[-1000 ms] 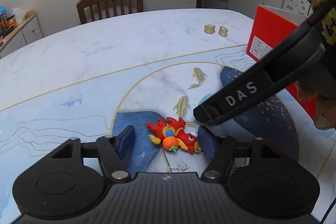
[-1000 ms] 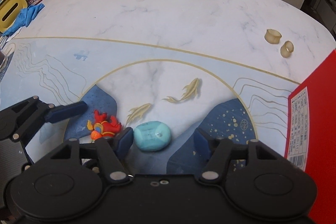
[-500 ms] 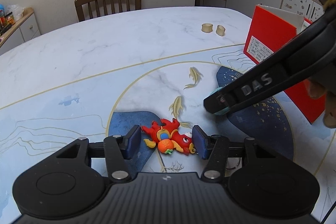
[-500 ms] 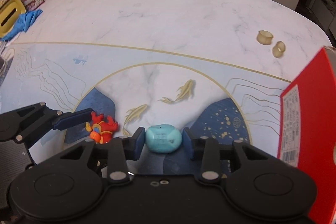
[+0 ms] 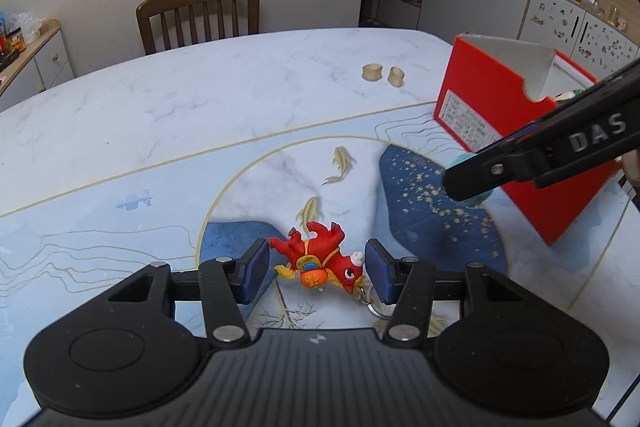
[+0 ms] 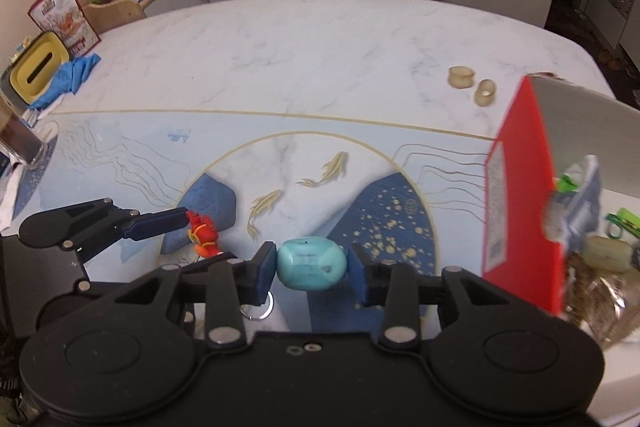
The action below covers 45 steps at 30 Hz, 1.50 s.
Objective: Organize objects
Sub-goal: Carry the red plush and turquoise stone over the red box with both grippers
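A red toy figure with an orange ball and a key ring [image 5: 320,263] sits between the pads of my left gripper [image 5: 318,269], which is shut on it, raised a little off the table. It also shows in the right wrist view [image 6: 203,235]. My right gripper [image 6: 312,267] is shut on a turquoise oval stone [image 6: 311,263] and holds it above the table, left of the open red box [image 6: 520,187]. In the left wrist view the stone [image 5: 476,201] is mostly hidden behind the right gripper's finger [image 5: 540,155].
The red box [image 5: 500,115] at the right holds several items [image 6: 600,251]. Two small beige rings [image 5: 382,74] lie on the far table. A yellow box and blue cloth [image 6: 52,75] sit at the left edge. A wooden chair [image 5: 200,15] stands behind the table.
Both grippers closed on their objects and lifted them. The right gripper carried the turquoise stone up and to the right, toward the red box.
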Tool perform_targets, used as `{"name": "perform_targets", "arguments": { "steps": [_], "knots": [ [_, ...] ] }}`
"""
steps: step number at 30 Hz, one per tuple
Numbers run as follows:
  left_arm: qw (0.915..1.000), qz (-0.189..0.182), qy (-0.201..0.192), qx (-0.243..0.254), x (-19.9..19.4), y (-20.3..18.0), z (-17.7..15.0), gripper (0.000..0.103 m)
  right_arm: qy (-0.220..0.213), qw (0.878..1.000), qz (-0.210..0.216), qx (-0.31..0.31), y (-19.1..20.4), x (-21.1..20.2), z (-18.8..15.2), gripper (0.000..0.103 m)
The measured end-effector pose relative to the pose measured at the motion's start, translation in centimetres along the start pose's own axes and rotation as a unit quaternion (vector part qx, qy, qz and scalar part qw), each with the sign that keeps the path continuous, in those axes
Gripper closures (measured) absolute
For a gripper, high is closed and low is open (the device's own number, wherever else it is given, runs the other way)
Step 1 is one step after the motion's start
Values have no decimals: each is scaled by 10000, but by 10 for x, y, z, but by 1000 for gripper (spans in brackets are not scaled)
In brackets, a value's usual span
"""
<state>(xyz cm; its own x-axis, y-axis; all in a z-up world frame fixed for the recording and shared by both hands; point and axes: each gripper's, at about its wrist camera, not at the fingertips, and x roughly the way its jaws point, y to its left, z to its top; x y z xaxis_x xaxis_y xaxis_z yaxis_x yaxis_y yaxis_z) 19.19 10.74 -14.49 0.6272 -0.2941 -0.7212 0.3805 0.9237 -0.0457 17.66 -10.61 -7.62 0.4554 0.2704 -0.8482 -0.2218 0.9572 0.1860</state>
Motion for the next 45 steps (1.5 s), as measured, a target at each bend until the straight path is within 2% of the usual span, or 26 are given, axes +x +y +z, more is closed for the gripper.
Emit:
{"name": "perform_targets", "arguments": {
  "steps": [12,21,26,32,45],
  "knots": [
    [9989,-334,10,-327,-47,-14,42,51,-590,9977,71,340,-35,-77,-4,65],
    [9982,-424,-54,-418,-67,-31,85,51,-956,9939,-171,522,-91,-122,-9,65],
    [9985,-452,-101,-279,-66,-55,104,51,-1103,9910,-366,668,-130,-141,-14,65],
    [9974,-685,23,-211,-53,-89,125,51,-1222,9876,-542,820,-171,-156,-23,65],
    [9946,-930,177,437,-22,-183,149,51,-1189,9869,-697,834,-232,-159,-26,65]
  ]
}}
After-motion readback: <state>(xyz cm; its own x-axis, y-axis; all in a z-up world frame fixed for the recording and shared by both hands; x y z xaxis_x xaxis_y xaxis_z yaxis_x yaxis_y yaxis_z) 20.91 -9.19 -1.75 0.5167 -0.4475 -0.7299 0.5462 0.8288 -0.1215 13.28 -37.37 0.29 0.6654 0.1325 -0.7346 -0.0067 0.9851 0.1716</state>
